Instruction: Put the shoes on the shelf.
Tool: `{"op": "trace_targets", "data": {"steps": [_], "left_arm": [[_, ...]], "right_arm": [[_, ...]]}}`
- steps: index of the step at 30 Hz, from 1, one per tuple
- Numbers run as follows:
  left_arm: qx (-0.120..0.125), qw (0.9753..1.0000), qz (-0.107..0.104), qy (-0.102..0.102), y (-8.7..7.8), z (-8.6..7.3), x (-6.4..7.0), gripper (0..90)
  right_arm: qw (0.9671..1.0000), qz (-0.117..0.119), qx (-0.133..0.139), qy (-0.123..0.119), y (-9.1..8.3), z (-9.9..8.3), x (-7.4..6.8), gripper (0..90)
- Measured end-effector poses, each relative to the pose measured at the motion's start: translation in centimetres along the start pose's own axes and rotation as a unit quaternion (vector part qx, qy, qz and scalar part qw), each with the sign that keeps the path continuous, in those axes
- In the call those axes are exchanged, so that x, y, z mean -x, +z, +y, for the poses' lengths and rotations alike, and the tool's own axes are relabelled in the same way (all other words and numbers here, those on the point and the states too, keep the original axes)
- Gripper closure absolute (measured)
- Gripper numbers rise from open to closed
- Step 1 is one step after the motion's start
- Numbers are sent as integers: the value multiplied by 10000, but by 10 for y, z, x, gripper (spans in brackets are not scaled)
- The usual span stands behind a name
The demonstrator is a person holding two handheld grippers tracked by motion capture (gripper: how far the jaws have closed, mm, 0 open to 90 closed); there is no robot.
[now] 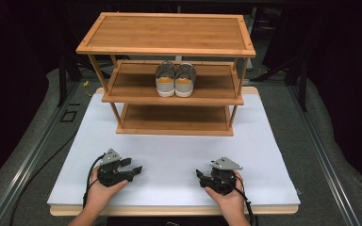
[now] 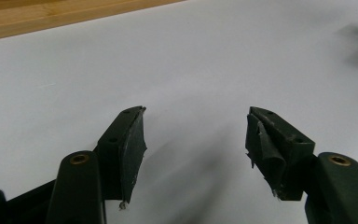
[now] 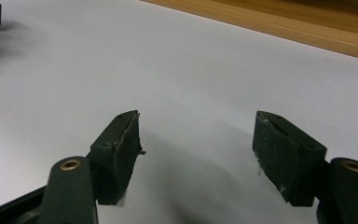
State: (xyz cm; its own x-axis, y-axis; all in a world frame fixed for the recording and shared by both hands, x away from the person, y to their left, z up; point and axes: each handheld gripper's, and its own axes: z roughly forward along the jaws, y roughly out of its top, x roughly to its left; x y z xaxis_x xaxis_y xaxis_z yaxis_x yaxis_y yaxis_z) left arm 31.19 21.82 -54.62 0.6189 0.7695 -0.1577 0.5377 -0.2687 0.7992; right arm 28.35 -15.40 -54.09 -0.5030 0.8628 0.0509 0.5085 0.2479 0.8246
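Bamboo makes up the three-tier rack (image 1: 167,35), which stands at the far end of your white bench (image 1: 179,155) and is the landmark here. On the rack's middle shelf, centred, sits a pair of grey shoes (image 1: 175,79), heels toward you, likely parked that way so the heels are easy to pinch. Nearer you than the rack, your left gripper (image 1: 134,167) and right gripper (image 1: 199,175) rest low on the bench, fingers spread wide and holding nothing.

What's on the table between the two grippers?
Nothing. In the high view, just bare white tabletop stretches between the left gripper and the right gripper. Both have their jaws open and hold nothing.
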Motion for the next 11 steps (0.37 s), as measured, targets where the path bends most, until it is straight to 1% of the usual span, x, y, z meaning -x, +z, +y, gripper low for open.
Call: {"op": "trace_targets", "data": {"steps": [1, 3, 4, 6, 9, 11], "left_arm": [[-34, 10000, -1, 29, 0, 0, 0, 375], [-41, 10000, -17, 39, 1, 0, 1, 375], [-36, 10000, -16, 56, 1, 0, 1, 375], [-82, 9999, -15, 72, 2, 1, 0, 375], [-106, 9999, -22, -11, 2, 1, -1, 375], [-137, 9999, -19, -22, 1, 1, -1, 374]], "right_arm": [[10000, -8, -24, 24, 0, 0, -1, 317], [10000, 79, -26, 31, 1, 0, -1, 316], [9999, 125, -27, -22, 2, 1, -2, 315], [9999, 106, -59, -41, 2, 1, -3, 313], [9998, 161, -86, -26, 4, 1, -3, 313], [9998, 157, -118, 7, 4, 0, -3, 313]]}}
